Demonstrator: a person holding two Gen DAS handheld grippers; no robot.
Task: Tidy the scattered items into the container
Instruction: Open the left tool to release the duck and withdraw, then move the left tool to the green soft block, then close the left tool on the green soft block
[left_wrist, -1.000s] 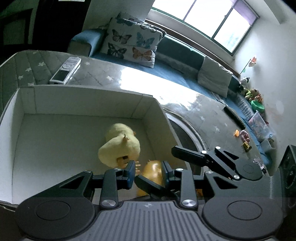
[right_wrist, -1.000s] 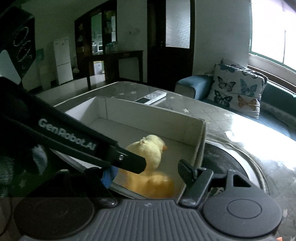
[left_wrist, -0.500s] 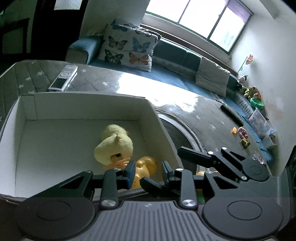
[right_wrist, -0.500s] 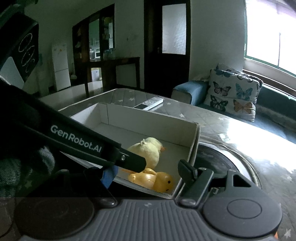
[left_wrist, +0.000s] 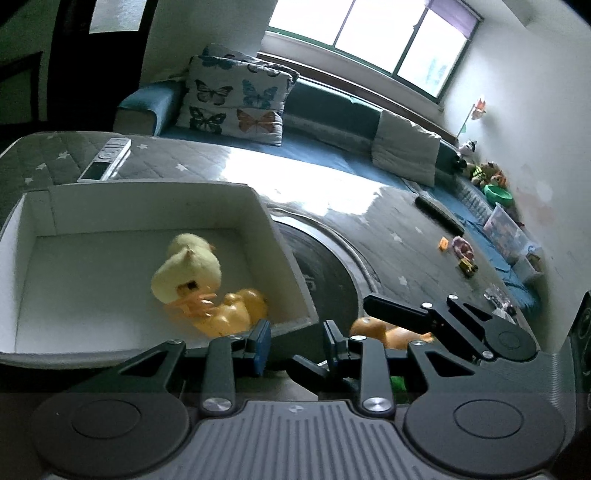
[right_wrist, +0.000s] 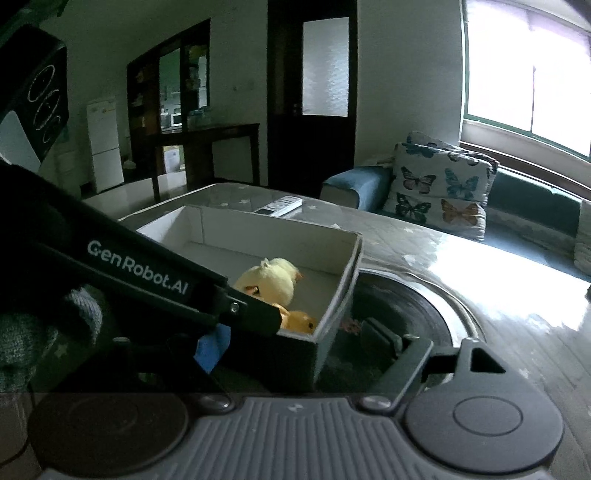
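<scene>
Right now I see the white box (left_wrist: 280, 236) sitting on the grey star-quilted desk (left_wrist: 388, 236), and I'll place everything from it. Inside the box, against its near right corner, a pale plush duck (left_wrist: 186, 267) lies touching an orange rubber duck (left_wrist: 231, 312). Outside the box, just past that same corner, a second orange duck (left_wrist: 384, 330) lies on the desk, partly hidden behind black linkage. My left claw (left_wrist: 295, 345) hangs at the box's near rim with its jaws parted and nothing between them. My right claw (right_wrist: 295, 341) sits beside the box's near corner, also spread open and empty; its left finger is mostly hidden behind the other gripper's body. Beyond the box's far wall a white remote (left_wrist: 105, 162) lies on the desk. Well to the right of the box, small toys (left_wrist: 461, 251) are scattered near the desk's edge, too small to identify.
</scene>
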